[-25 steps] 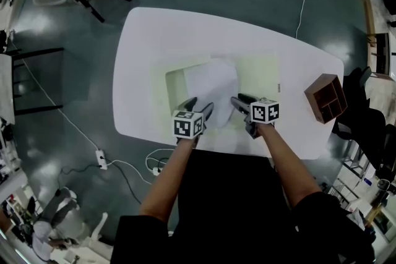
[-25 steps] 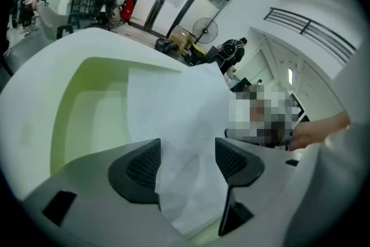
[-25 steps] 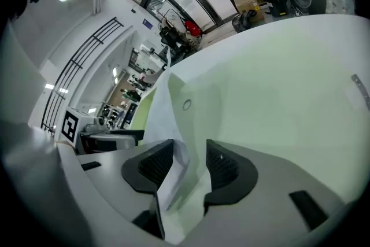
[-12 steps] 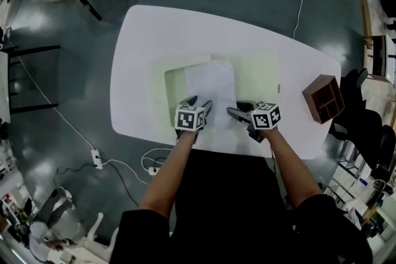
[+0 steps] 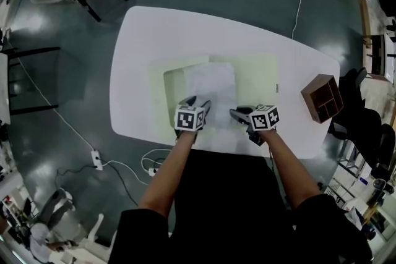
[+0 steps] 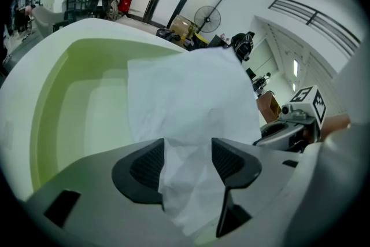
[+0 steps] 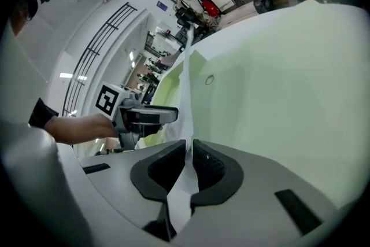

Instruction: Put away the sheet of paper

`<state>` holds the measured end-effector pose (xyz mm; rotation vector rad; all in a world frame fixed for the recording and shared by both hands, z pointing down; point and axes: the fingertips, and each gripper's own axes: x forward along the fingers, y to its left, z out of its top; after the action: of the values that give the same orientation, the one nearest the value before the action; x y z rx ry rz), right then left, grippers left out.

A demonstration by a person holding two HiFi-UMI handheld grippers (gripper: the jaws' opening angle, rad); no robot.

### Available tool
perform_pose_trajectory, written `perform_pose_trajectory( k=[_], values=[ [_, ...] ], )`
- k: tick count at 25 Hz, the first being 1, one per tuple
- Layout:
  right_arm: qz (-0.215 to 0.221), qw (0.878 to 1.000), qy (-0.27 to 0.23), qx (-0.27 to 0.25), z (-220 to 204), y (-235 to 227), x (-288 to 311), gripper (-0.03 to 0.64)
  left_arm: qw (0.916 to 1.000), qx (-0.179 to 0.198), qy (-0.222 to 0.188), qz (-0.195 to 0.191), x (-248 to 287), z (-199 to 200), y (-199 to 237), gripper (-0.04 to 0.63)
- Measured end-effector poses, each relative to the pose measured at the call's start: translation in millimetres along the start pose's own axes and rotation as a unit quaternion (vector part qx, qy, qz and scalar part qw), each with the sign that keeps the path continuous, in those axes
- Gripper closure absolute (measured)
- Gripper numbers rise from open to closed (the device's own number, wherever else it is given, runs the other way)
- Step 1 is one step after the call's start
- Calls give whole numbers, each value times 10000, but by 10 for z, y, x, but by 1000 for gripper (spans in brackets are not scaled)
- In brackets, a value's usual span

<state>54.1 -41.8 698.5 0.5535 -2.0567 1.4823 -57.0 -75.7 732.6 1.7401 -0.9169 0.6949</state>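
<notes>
**My right gripper [image 5: 238, 114] has just closed its jaws on the sheet of paper [image 5: 210, 80], which lies flatter than a second ago.**
It pinches the near edge to lift it. The jaws of my left gripper [image 5: 198, 102], just narrowed, stand wide with paper loose between them. The sheet lies on the green folder [image 5: 257, 71] mid-desk [image 5: 154, 28]. The wooden box [image 5: 322, 97] at 3 o'clock is well clear.
</notes>
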Motion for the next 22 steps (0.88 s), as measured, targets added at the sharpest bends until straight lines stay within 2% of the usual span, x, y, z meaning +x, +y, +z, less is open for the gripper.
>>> perform_pose_trajectory(
  k=[6,17,22],
  values=[
    [0,9988,-151,477,-41,-44,50,584,9998,-129,-141,-87,-107,20,-25,327],
    [-135,9997,94,187,30,-91,221,584,9978,56,-662,-83,-475,110,-203,327],
    [1,9997,232,11,113,2,351,583,9934,-40,-1093,-359,-652,158,-368,327]
  ],
)
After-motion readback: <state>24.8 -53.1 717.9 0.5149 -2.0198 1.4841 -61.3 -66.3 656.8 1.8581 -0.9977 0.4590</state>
